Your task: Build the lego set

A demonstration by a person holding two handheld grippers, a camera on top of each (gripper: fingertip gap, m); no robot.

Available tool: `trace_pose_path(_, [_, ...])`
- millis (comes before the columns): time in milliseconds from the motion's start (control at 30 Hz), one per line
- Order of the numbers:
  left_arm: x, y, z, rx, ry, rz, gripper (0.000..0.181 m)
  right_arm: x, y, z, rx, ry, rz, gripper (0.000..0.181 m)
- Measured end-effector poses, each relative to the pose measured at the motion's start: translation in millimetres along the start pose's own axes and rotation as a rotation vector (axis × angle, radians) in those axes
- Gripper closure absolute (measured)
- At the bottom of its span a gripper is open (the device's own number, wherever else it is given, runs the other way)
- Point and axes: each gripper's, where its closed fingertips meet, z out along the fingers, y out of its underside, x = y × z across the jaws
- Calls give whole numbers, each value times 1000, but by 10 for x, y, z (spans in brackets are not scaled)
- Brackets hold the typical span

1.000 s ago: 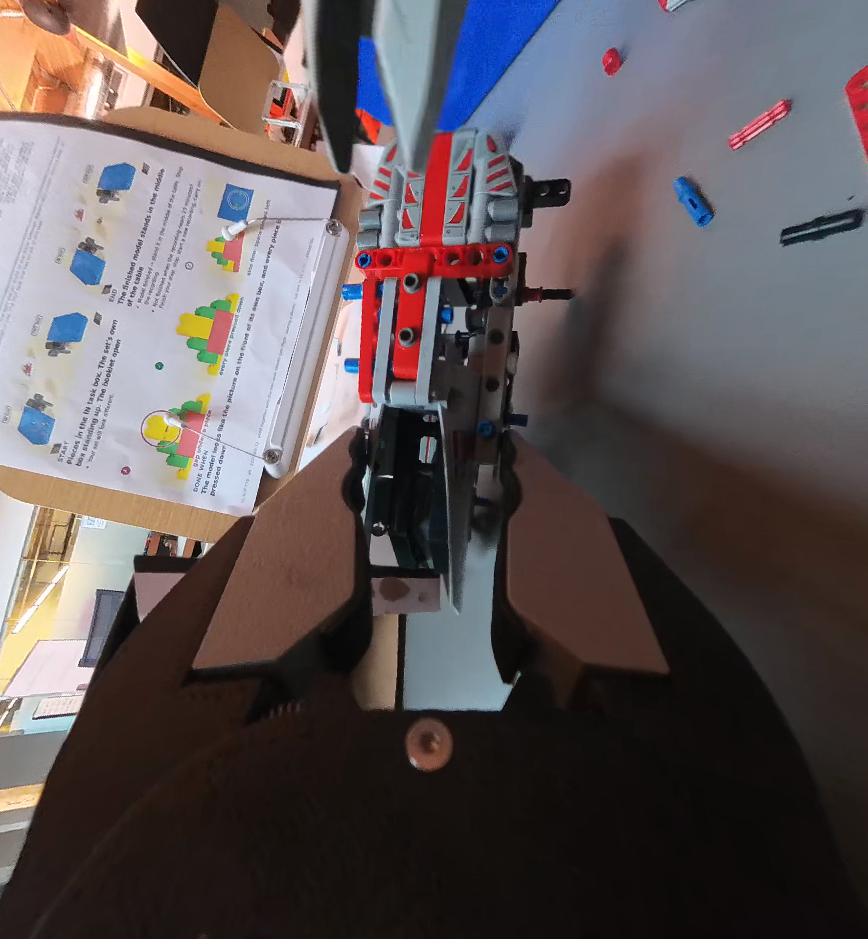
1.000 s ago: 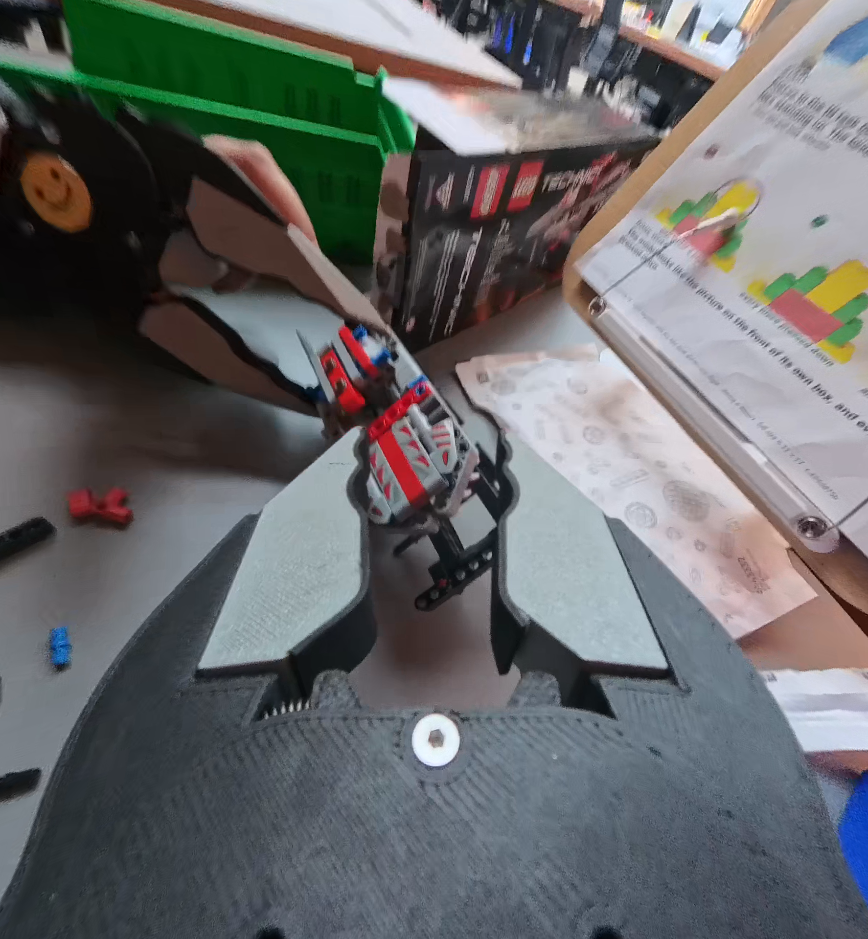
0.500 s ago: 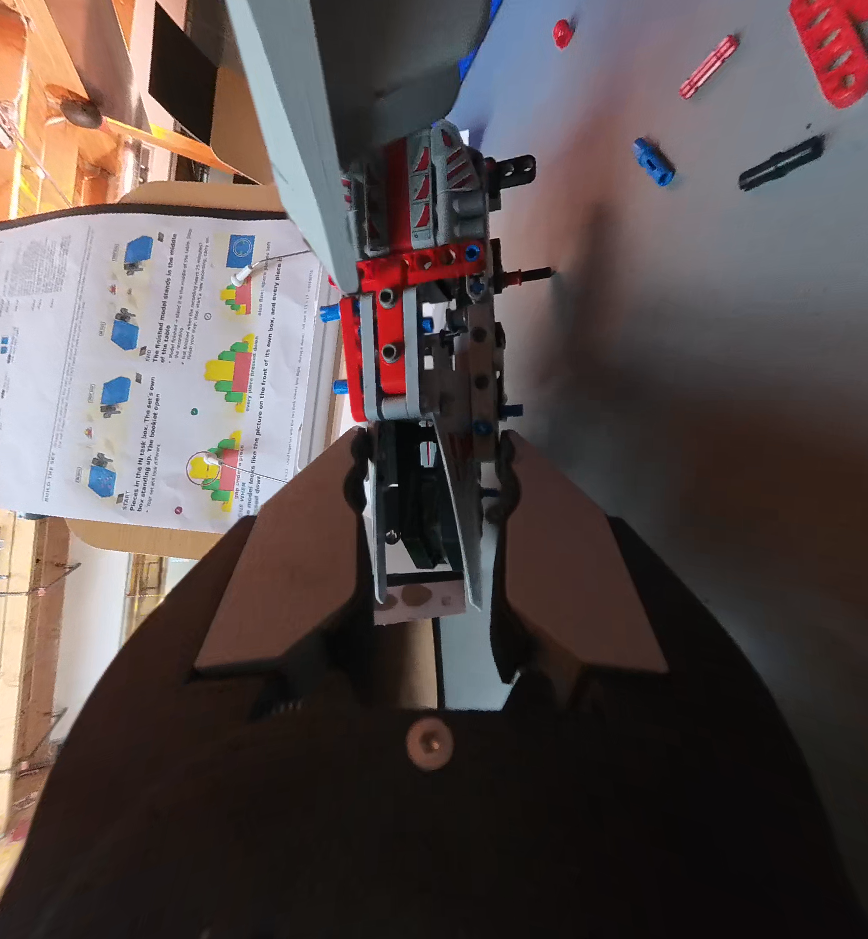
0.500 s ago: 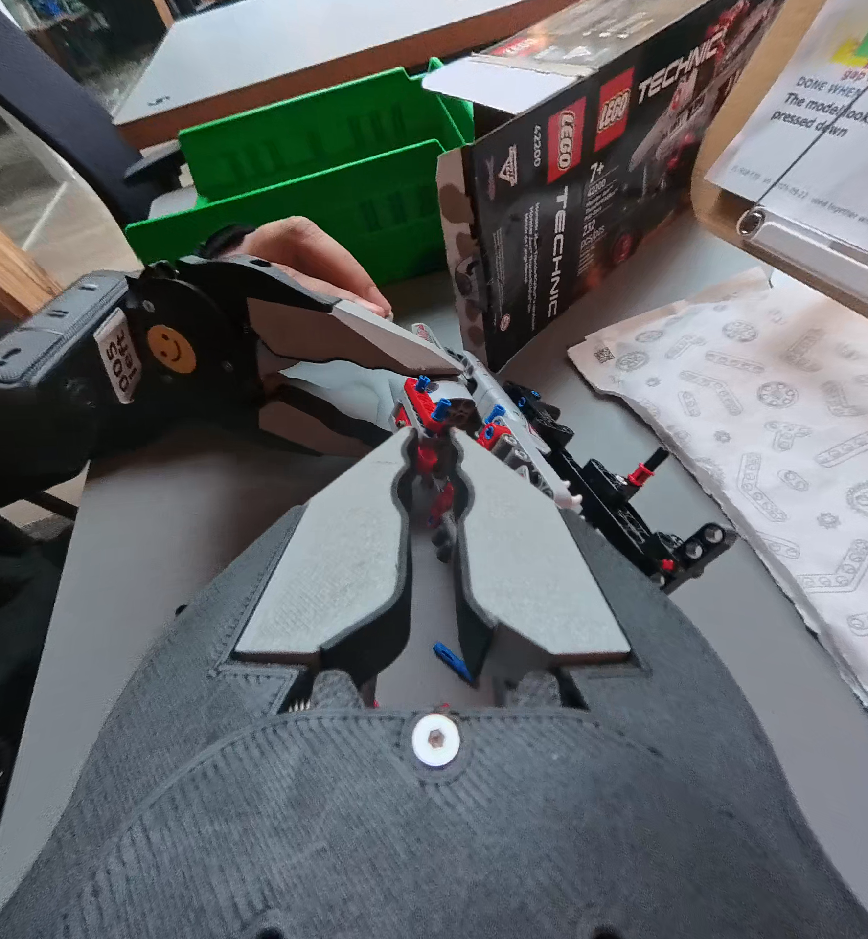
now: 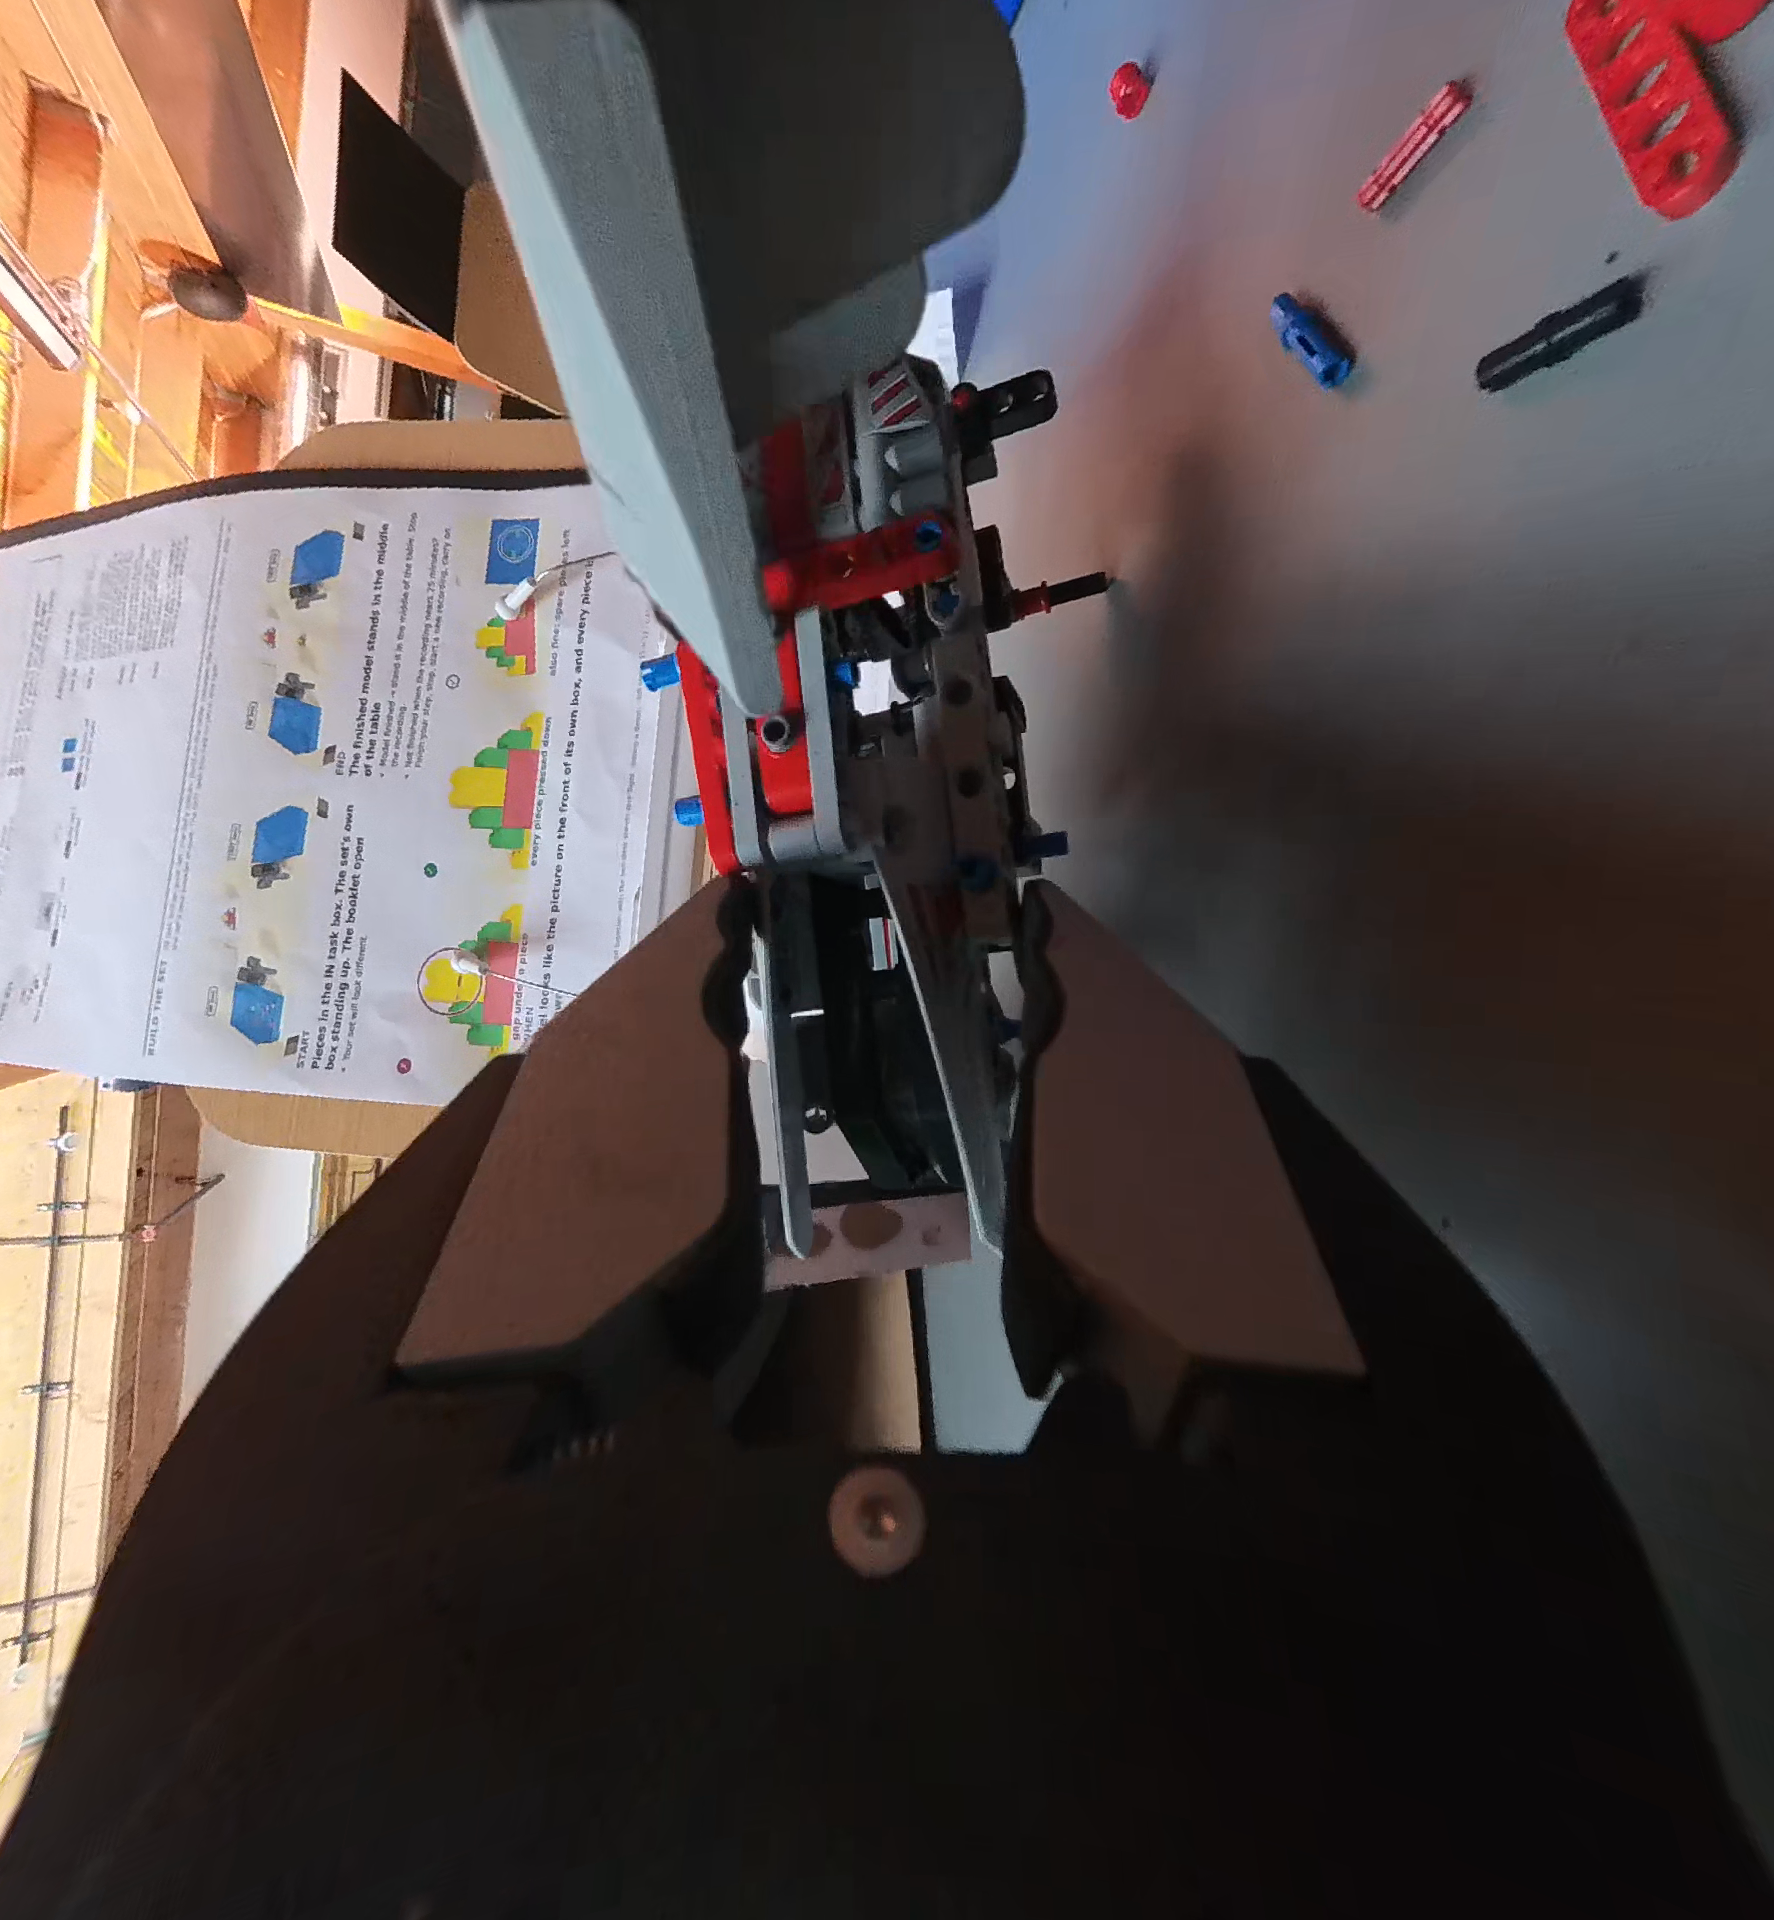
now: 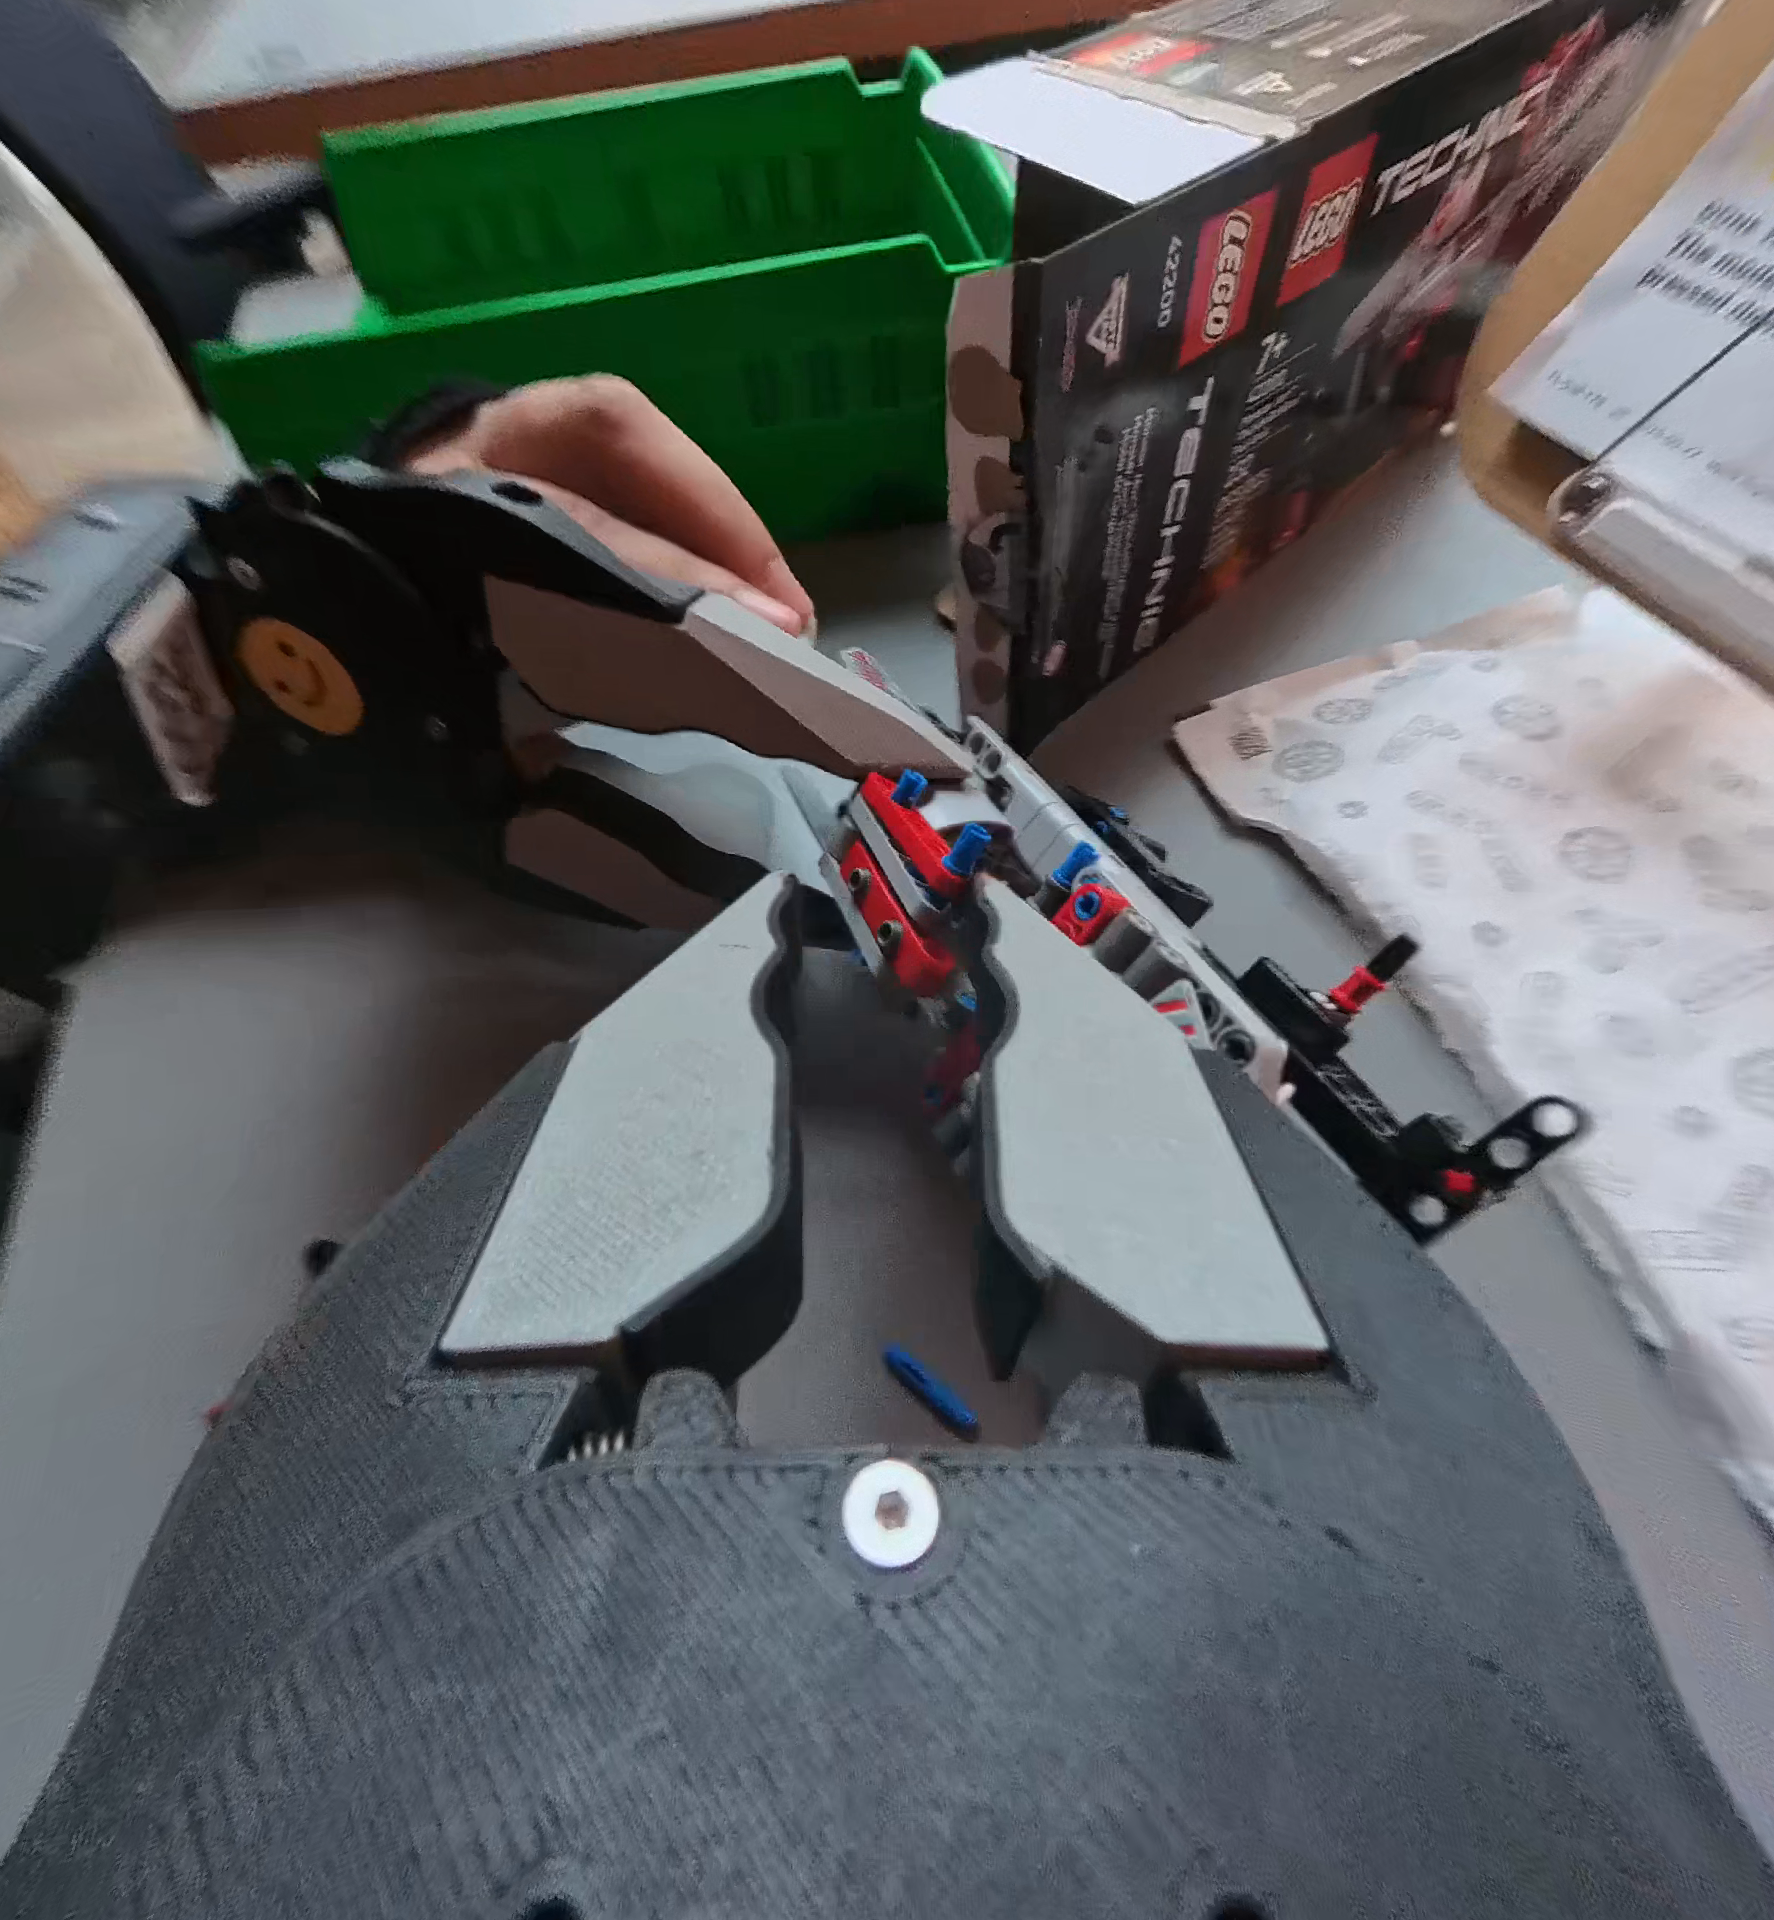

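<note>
The part-built lego model (image 5: pixel 862 727), red, grey and black, is clamped at its rear end between the fingers of my left gripper (image 5: pixel 878 935). It is held tilted just above the grey table (image 5: pixel 1485 831). In the right wrist view the model (image 6: pixel 1070 914) slants down to the right from the left gripper (image 6: pixel 841 821), which a hand (image 6: pixel 634 468) holds. My right gripper (image 6: pixel 883 914) has its jaws partly open around the model's red side beam (image 6: pixel 893 925), which lies against the right finger. Its grey finger (image 5: pixel 654 364) comes in from the top in the left wrist view.
Loose parts lie on the table: a red beam (image 5: pixel 1652 114), a red axle (image 5: pixel 1413 145), a blue pin (image 5: pixel 1309 338), a black axle (image 5: pixel 1558 332), another blue pin (image 6: pixel 930 1403). The lego box (image 6: pixel 1226 416), green bins (image 6: pixel 654 260), a printed paper bag (image 6: pixel 1537 883) and an instruction sheet (image 5: pixel 291 779) stand around. Left and right tips are no more than a few centimetres apart.
My right gripper came in over the model, closed narrowly on its red part, and its jaws now stand wider. My left gripper has kept hold of the model and tilted a little.
</note>
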Motion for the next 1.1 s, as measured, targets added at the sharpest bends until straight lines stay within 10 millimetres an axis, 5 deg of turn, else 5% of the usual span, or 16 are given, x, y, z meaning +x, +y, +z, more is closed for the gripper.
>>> trace_pose_path(200, [1, -5, 5, -3, -3, 8, 132, 97, -19, 9, 20, -24, 96, 172])
trace_pose_path(633, [-28, 76, 27, -47, -13, 4, 132, 154, -109, 81, 58, -83, 268, 174])
trace_pose_path(900, [-46, 164, 10, -71, 6, -28, 133, 160, -119, 164, -86, -67, 177, 174])
trace_pose_path(1100, [-54, 183, 2, -86, 19, -71, 135, 117, -123, 237, -156, -209, 246, 175])
